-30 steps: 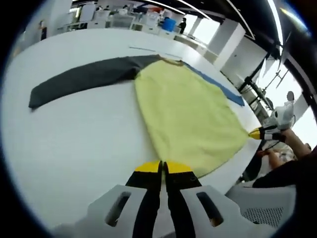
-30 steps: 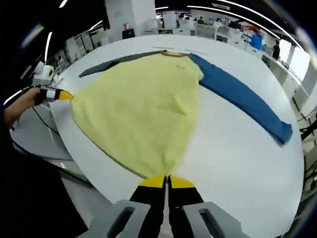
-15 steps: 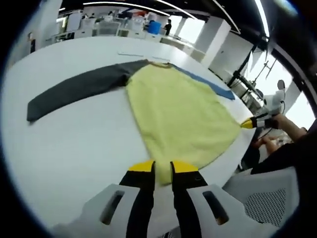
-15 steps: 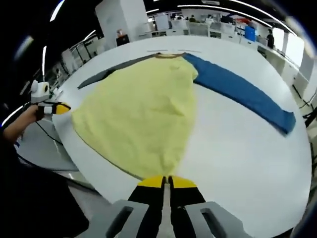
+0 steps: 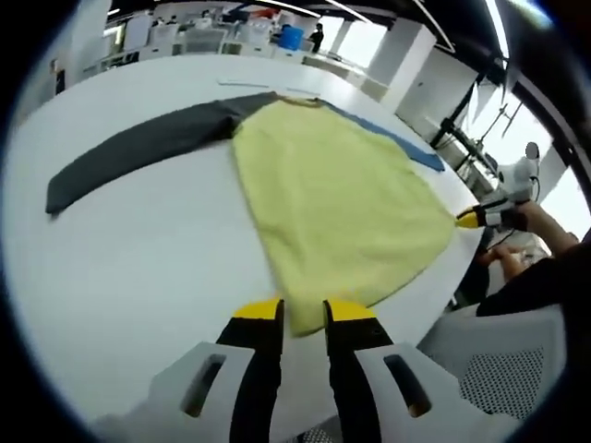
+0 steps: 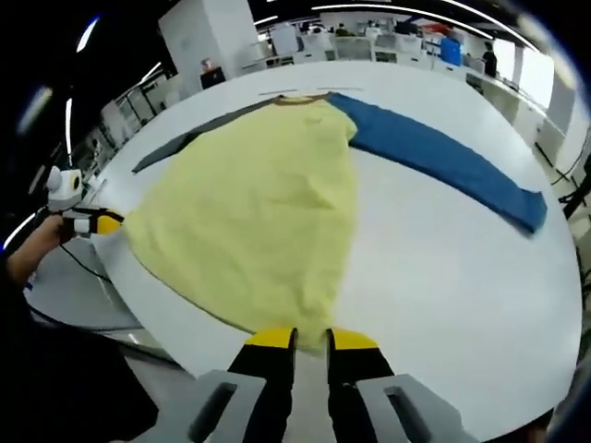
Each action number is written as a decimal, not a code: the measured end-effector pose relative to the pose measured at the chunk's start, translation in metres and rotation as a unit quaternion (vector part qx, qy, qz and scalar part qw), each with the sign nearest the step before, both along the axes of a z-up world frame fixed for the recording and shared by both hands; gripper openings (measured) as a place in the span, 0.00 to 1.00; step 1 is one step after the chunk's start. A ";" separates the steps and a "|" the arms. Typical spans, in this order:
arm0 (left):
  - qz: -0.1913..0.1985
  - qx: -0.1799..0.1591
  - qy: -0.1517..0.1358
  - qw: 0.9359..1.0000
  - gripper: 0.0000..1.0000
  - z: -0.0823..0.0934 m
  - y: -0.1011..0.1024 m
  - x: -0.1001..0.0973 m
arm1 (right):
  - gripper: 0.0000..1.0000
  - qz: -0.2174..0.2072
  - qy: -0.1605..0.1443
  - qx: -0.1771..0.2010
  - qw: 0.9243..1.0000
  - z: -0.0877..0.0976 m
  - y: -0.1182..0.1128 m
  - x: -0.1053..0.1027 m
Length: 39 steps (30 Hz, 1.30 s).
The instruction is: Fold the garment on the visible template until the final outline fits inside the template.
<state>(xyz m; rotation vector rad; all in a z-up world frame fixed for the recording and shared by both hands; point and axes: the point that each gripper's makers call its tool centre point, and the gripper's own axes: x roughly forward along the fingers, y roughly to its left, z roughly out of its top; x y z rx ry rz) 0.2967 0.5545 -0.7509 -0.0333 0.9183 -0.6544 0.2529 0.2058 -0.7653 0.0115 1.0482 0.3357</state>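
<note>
A long-sleeved garment lies spread flat on the white table [image 5: 120, 258]. It has a yellow body [image 5: 332, 194], a dark grey sleeve [image 5: 138, 152] and a blue sleeve [image 5: 397, 148]. My left gripper [image 5: 302, 312] is open, and one hem corner lies between its yellow tips. My right gripper [image 6: 311, 340] is open too, at the other hem corner of the yellow body [image 6: 249, 212]. The blue sleeve [image 6: 443, 161] stretches out to the right, and the grey sleeve [image 6: 185, 148] runs far left. Each gripper appears in the other's view: the right gripper [image 5: 480, 219], the left gripper [image 6: 97, 221].
The hem lies near the table's front edge [image 6: 166, 328], with floor below it. A grey mesh chair [image 5: 499, 369] stands by that edge. A person's hand [image 5: 540, 231] holds the right gripper. Thin pale strips [image 5: 245, 85] lie beyond the collar. Office desks fill the background.
Both grippers were shut on the hem corners a second ago. The left opened first, then the right, and the yellow hem now lies loose on the table.
</note>
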 end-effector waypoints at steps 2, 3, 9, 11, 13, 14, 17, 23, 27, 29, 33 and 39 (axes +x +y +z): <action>0.000 0.006 0.001 1.000 0.15 -0.002 -0.001 -0.001 | 0.06 -0.002 0.002 -0.001 1.000 -0.001 0.000 -0.001; 0.001 0.006 0.000 1.000 0.15 -0.003 -0.002 -0.001 | 0.05 -0.005 0.001 0.001 1.000 -0.001 0.001 0.000; 0.003 0.017 0.009 1.000 0.09 -0.010 -0.001 -0.004 | 0.00 -0.015 0.007 0.007 1.000 -0.002 0.000 -0.001; 0.005 0.019 0.008 1.000 0.03 -0.010 0.000 -0.003 | 0.00 -0.011 0.007 0.005 1.000 -0.001 0.000 -0.001; 0.009 0.012 0.011 1.000 0.01 -0.009 0.000 -0.003 | 0.00 -0.010 0.006 0.005 1.000 0.000 -0.001 -0.001; 0.010 0.011 0.012 1.000 0.01 -0.009 0.000 -0.004 | 0.00 -0.008 0.007 0.004 1.000 0.000 -0.001 -0.001; 0.007 0.022 0.011 1.000 0.01 -0.009 0.002 -0.005 | 0.00 -0.003 0.009 0.002 1.000 0.001 -0.001 -0.002; -0.001 0.042 0.021 0.999 0.01 -0.012 0.000 -0.011 | 0.00 -0.013 0.011 0.002 1.000 0.000 -0.006 -0.003; -0.009 0.050 0.022 0.998 0.01 -0.013 -0.001 -0.015 | 0.00 -0.009 0.014 0.001 1.000 0.000 -0.007 -0.005; -0.007 0.050 0.020 0.999 0.01 -0.013 0.000 -0.015 | 0.00 -0.006 0.015 0.002 1.000 0.001 -0.006 -0.006; 0.013 0.046 0.029 0.998 0.01 -0.013 0.003 -0.016 | 0.00 -0.005 0.020 0.006 1.000 0.000 -0.005 -0.007; 0.024 0.047 0.028 0.998 0.01 -0.012 0.008 -0.017 | 0.00 0.001 0.019 0.003 1.000 0.000 -0.004 -0.008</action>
